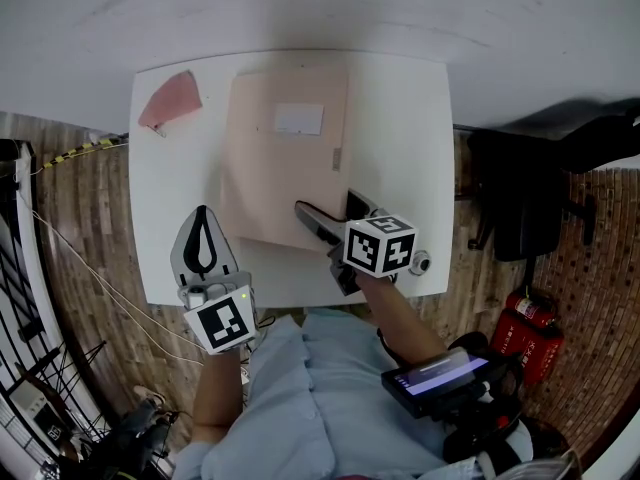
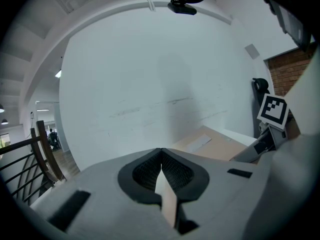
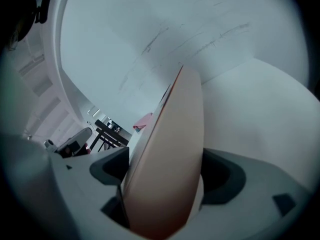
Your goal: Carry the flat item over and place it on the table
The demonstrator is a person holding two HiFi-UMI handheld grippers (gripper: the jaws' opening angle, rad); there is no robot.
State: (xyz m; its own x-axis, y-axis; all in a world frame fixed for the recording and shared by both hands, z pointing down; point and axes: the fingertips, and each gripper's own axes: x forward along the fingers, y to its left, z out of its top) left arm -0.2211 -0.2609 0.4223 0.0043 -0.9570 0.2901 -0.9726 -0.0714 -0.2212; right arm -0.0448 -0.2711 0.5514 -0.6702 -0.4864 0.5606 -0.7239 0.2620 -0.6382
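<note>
A flat beige cardboard sheet (image 1: 285, 158) with a white label lies on the white table (image 1: 400, 118), reaching from its far edge toward the near edge. My right gripper (image 1: 325, 208) stands open around the sheet's near right edge. In the right gripper view the sheet (image 3: 170, 159) runs edge-on between the wide jaws (image 3: 167, 169), with gaps showing on both sides. My left gripper (image 1: 204, 213) is shut, its tips meeting, over the table by the sheet's near left corner. In the left gripper view its tips (image 2: 160, 151) are together, and the sheet (image 2: 210, 146) lies beyond.
A pink wedge-shaped piece (image 1: 172, 100) lies at the table's far left corner. A black chair (image 1: 530, 198) and a red fire extinguisher (image 1: 525, 328) stand right of the table. Cables (image 1: 80, 268) run over the brick-patterned floor at left. A white wall (image 1: 320, 8) is behind the table.
</note>
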